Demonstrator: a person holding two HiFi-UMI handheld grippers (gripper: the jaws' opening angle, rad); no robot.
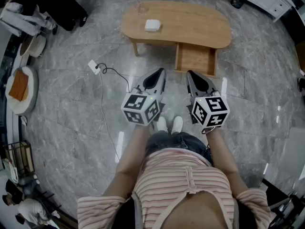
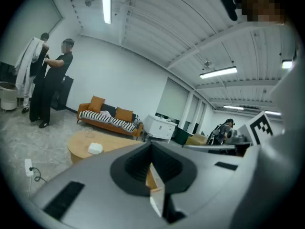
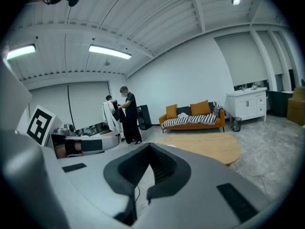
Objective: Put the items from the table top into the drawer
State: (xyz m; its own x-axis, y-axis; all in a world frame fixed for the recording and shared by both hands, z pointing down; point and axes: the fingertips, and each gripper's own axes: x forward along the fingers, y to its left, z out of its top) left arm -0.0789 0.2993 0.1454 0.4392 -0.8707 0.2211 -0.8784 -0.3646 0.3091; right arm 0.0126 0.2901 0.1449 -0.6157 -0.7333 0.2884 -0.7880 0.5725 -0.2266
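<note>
Well ahead of my jaws, a white item [image 1: 152, 25] sits on the table [image 1: 195, 25], drawer [image 1: 195, 59] open; left gripper [image 1: 157, 76] and right gripper [image 1: 193, 78] both closed, empty

Floor [image 1: 71, 128]: grey veined stone slabs, polished; light streaks are seen reflected in it.

Low table [image 1: 190, 25]: pale wood, smooth, with a satin sheen on the top.

Drawer [image 1: 195, 58]: the same pale wood is noted, bare inside.

White item [image 1: 152, 25]: smooth and matt; a plastic look is recorded, the material not confirmed.

Left gripper [image 1: 159, 72] and right gripper [image 1: 190, 73]: shells of grey plastic, smooth and matt. The inner jaw faces are lined in black, ribbed in the right gripper view. Cube faces are printed black on white, matt.

Sofa [image 3: 193, 119]: orange upholstery, with striped cloth laid over the seat.

Top [image 1: 181, 175]: striped ribbed knit cloth.

Shorts [image 1: 178, 140]: blue denim.
</note>
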